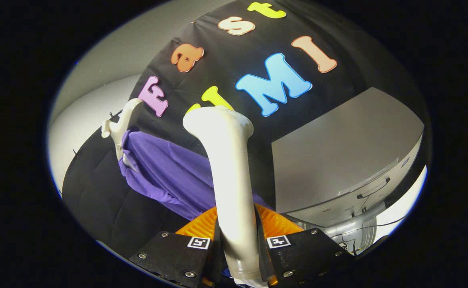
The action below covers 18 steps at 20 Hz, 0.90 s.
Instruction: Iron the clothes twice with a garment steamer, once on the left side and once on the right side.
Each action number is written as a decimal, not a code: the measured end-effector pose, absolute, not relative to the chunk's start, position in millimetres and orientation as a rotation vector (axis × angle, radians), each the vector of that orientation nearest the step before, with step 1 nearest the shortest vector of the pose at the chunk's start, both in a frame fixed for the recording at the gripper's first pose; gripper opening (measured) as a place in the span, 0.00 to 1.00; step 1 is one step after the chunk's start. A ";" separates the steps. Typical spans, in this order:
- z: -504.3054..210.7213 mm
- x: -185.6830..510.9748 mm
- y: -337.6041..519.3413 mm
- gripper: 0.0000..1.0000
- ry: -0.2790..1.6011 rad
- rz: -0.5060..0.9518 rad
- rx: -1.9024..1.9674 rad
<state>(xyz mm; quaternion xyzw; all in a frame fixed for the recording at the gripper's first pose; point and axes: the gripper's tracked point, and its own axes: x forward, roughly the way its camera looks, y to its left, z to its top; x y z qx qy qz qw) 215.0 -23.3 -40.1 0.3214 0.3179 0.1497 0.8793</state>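
My gripper (238,244) is clamped on the steamer (228,168) by its rigid, smooth, likely slippery neck, between the fingers, its head beyond them near the soft, limp purple garment (166,172) hanging ahead on its hanger (120,124).

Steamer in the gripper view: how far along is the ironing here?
Done: the gripper is shut on the white garment steamer, both fingers pressing its handle. In hand: its head is raised beside the purple garment on the white hanger; contact can't be judged. Left: whether either pass is finished can't be told.
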 end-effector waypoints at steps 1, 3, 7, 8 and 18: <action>-30.5 206.6 -17.8 0.37 0.645 0.316 0.662; -17.6 188.2 -8.4 0.37 0.617 0.326 0.641; 2.4 160.0 5.0 0.37 0.572 0.338 0.619; 6.2 154.2 8.2 0.37 0.559 0.335 0.621; 48.5 143.1 50.3 0.37 0.308 0.235 0.515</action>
